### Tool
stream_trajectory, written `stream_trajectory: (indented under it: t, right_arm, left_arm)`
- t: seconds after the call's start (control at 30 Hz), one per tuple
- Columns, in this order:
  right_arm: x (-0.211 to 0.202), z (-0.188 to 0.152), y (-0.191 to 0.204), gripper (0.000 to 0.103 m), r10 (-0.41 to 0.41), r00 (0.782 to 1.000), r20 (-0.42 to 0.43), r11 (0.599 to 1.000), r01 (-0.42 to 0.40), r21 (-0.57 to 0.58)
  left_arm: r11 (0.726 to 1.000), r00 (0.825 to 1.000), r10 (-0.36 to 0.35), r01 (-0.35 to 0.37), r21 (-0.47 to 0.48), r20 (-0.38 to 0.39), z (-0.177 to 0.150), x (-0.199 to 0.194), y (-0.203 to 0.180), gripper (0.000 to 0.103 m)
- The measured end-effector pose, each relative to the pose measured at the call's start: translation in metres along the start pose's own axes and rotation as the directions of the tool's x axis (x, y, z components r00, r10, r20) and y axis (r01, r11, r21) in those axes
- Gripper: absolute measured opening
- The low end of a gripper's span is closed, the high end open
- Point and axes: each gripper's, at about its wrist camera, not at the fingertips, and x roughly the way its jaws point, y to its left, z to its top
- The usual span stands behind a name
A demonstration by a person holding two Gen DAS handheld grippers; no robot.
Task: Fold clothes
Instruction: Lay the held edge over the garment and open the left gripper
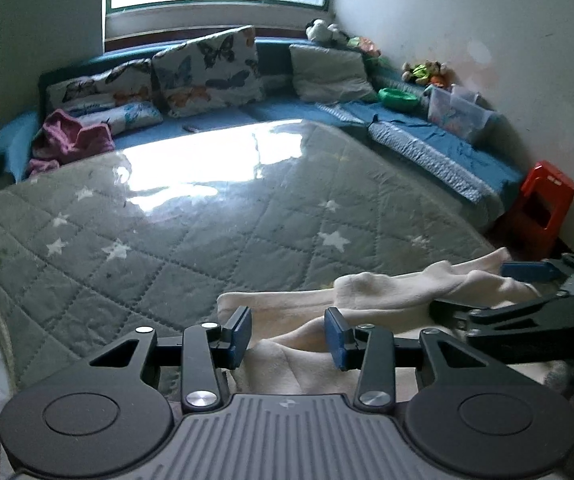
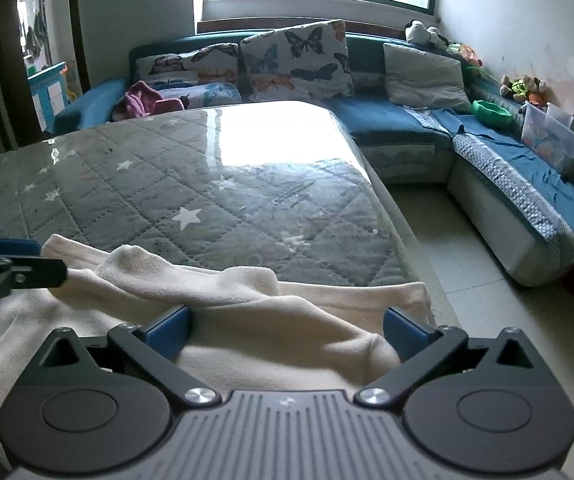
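Observation:
A cream fleece garment [image 1: 367, 296] lies rumpled at the near edge of a table with a grey quilted star cover [image 1: 207, 232]. My left gripper [image 1: 289, 336] is open just above the garment's left part, blue pads apart, nothing held. The right gripper shows at the right edge of the left wrist view [image 1: 535, 276]. In the right wrist view the garment [image 2: 247, 320] spreads under my right gripper [image 2: 287, 332], which is wide open with the cloth between its pads, not pinched. The left gripper's tip [image 2: 7, 256] shows at the left edge.
The table cover [image 2: 247, 200] is under glossy clear plastic with window glare. A blue corner sofa [image 2: 507, 160] with butterfly cushions [image 2: 295, 60], a pink cloth [image 1: 71, 136], toys and a clear bin [image 1: 455, 112] surrounds it. A red stool [image 1: 543, 204] stands right. Tiled floor [image 2: 467, 260] lies beside the table.

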Motion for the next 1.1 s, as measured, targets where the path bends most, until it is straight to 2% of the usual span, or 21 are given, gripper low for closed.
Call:
stream_trajectory:
  t: [0.17, 0.27, 0.43, 0.63, 0.83, 1.0, 1.1]
  right_arm:
    - [-0.007, 0.0, 0.002, 0.103, -0.015, 1.0, 0.0, 1.0, 0.015, -0.008]
    - [-0.02, -0.004, 0.002, 0.103, -0.01, 1.0, 0.018, 1.0, 0.01, -0.016]
    - [-0.049, -0.022, -0.002, 0.103, 0.061, 0.997, 0.052, 0.998, -0.061, -0.011]
    - [-0.084, -0.054, -0.003, 0.103, 0.178, 0.98, 0.085, 0.984, -0.177, -0.02]
    - [-0.1, -0.075, 0.002, 0.103, 0.208, 0.973, 0.098, 0.978, -0.206, -0.032]
    - [-0.096, -0.086, 0.003, 0.103, 0.205, 0.977, 0.064, 0.979, -0.204, -0.016]
    - [-0.095, -0.085, 0.004, 0.103, 0.189, 0.979, 0.073, 0.982, -0.189, -0.004]
  left_arm:
    - [0.999, 1.0, -0.022, 0.022, 0.047, -0.003, -0.006, -0.002, -0.009, 0.043]
    - [0.999, 1.0, -0.008, 0.009, 0.052, -0.021, -0.007, 0.009, -0.011, 0.042]
    - [0.999, 1.0, 0.022, -0.021, 0.036, -0.023, -0.008, 0.017, -0.007, 0.043]
    - [0.999, 1.0, -0.018, 0.018, 0.033, 0.002, -0.014, -0.01, -0.005, 0.042]
    - [0.997, 0.998, -0.069, 0.069, 0.031, 0.013, -0.032, -0.039, -0.013, 0.039]
    - [0.998, 0.999, -0.053, 0.054, 0.015, -0.011, -0.052, -0.046, -0.016, 0.038]
    - [0.999, 0.999, -0.033, 0.033, -0.006, -0.014, -0.057, -0.046, -0.014, 0.038]
